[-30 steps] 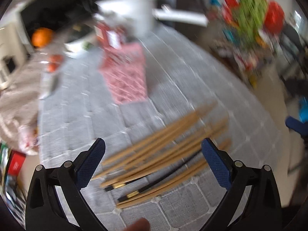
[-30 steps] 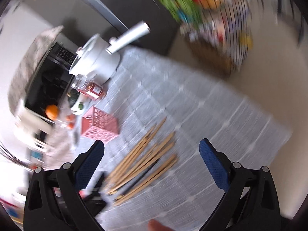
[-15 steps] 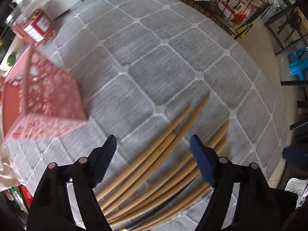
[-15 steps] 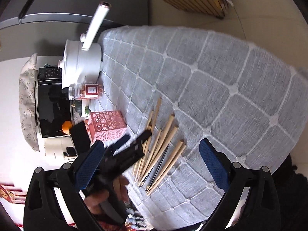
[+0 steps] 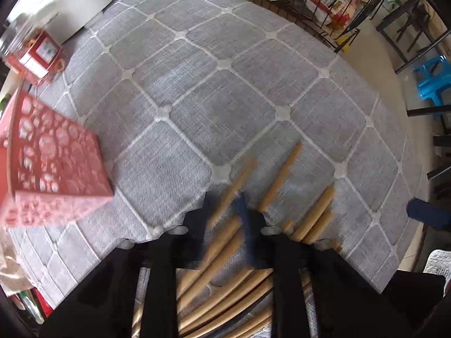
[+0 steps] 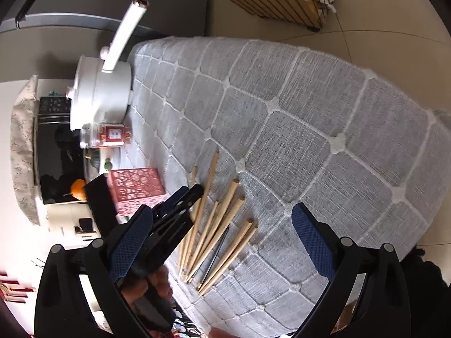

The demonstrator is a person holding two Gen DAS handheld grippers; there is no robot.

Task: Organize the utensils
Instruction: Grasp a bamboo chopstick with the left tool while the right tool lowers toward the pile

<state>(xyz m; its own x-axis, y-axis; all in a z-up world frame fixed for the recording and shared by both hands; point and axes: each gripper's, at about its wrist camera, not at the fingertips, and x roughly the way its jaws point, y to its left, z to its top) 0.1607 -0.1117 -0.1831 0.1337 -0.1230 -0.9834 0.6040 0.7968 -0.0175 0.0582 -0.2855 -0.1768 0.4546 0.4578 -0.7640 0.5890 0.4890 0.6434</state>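
Now we have our left gripper (image 5: 229, 205) pointing straight down over the pile of wooden chopsticks (image 6: 214, 225) on the grey quilted tablecloth (image 5: 231, 93). Its jaws have just been closing, and they pinch one blurred chopstick (image 5: 239, 177) at the left edge of the pile. Our right gripper (image 6: 222, 242) hangs above the table with its jaws spread wide and nothing between them. To the left of the pile stands the pink cut-out holder (image 5: 53, 155), well apart from the sticks. Behind it sit a red-labelled jar (image 6: 111, 135) and a white pot (image 6: 98, 95).
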